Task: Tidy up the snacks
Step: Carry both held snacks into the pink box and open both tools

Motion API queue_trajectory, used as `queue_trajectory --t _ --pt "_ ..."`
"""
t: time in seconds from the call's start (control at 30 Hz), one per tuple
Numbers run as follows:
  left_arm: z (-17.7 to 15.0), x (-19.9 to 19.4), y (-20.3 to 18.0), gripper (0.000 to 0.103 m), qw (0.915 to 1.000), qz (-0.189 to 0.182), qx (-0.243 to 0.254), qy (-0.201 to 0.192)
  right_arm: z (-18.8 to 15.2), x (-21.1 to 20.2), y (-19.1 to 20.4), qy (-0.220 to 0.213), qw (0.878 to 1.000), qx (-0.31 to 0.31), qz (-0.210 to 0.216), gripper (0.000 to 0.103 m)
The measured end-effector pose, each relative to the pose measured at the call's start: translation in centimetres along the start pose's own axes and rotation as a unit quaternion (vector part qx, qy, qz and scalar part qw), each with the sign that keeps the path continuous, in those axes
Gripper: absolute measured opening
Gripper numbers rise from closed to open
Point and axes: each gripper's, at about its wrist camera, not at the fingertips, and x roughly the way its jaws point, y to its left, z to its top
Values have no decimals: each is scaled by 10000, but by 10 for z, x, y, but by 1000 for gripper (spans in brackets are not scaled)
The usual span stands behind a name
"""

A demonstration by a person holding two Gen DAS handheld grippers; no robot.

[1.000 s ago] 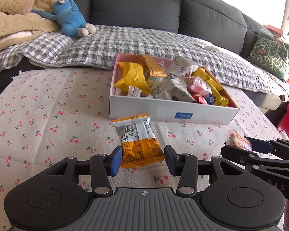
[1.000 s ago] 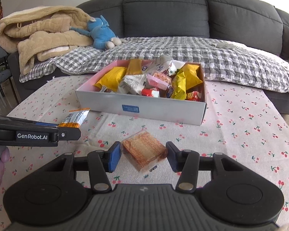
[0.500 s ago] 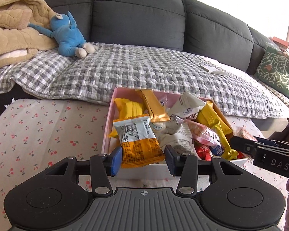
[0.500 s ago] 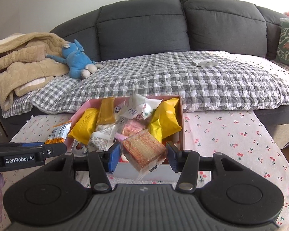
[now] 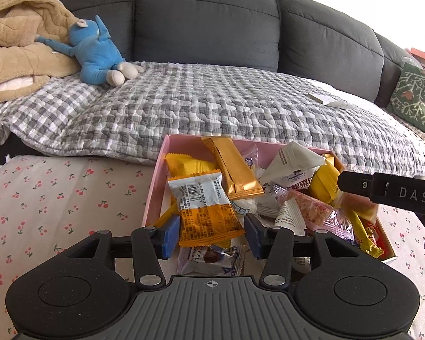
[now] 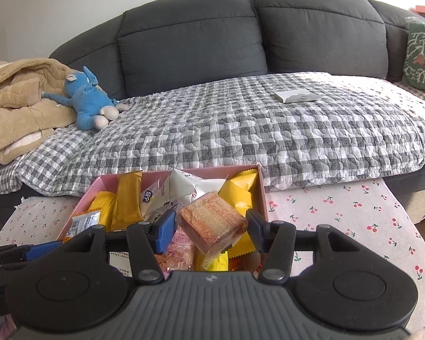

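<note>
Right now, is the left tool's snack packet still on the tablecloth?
No, the left tool holds the orange-and-white packet in the air over the pink box of snacks, clear of the cherry tablecloth.

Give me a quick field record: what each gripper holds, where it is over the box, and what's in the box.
left gripper: shut on white-and-orange snack packet, over the left part of the box
right gripper: shut on clear-wrapped biscuit pack, over the right part of the box
box: pink inside, open, crowded with loose snack packets
box rests on: cherry-print tablecloth
</note>
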Motion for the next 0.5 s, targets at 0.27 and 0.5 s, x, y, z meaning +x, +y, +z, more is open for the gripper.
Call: queue_trajectory --t 0.27,0.5 --pt "-1 -15 5 84 9999 36 -59 -122 4 -10 -4 -59 9999 91 -29 84" --pt "-6 -43 6 96 9995 143 16 -273 2 -36 -12 -110 9999 120 -44 90"
